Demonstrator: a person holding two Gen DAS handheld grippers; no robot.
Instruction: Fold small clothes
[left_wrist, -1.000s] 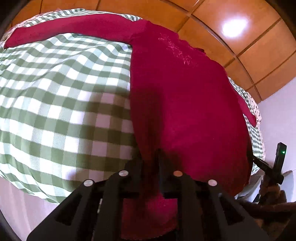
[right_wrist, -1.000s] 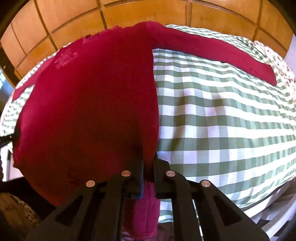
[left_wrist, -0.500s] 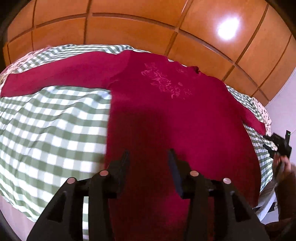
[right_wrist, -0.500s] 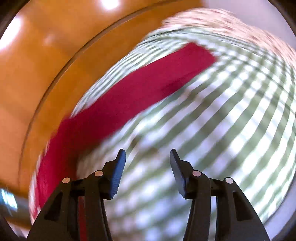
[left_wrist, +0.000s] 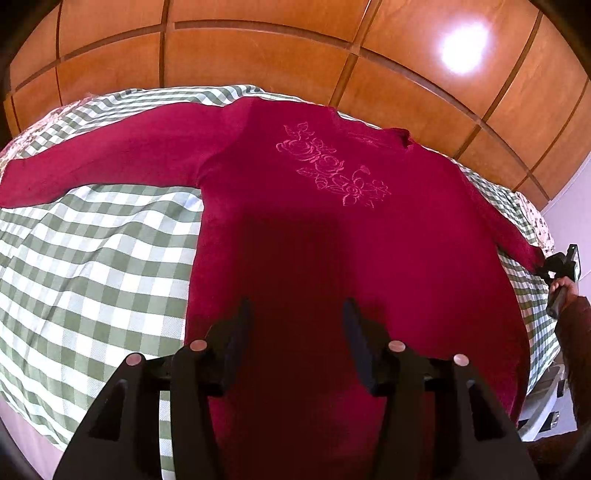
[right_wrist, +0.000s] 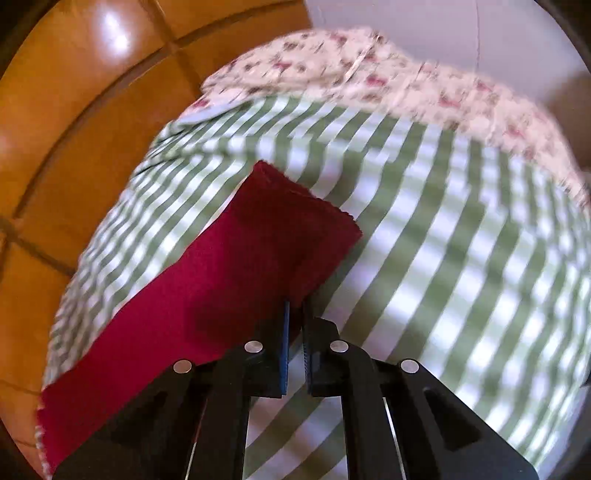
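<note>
A green checked sheet (left_wrist: 92, 258) covers the bed, under a wooden wall (left_wrist: 258, 55). On it a red top (left_wrist: 332, 240) lies flat with sleeves spread. The left gripper (left_wrist: 295, 314) hovers above its lower part, fingers wide apart. The right gripper (right_wrist: 294, 314) has narrow fingers pinching the sleeve (right_wrist: 258, 258) edge.

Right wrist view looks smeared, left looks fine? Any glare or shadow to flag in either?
Right wrist: motion blur streaks the checked cloth and floral fabric; the right gripper stays sharp, closed at the red sleeve edge. Left wrist: sharp, strong fisheye bend; glare spot on the wood panels; dark shadow on the red top ahead of the open left gripper.
</note>
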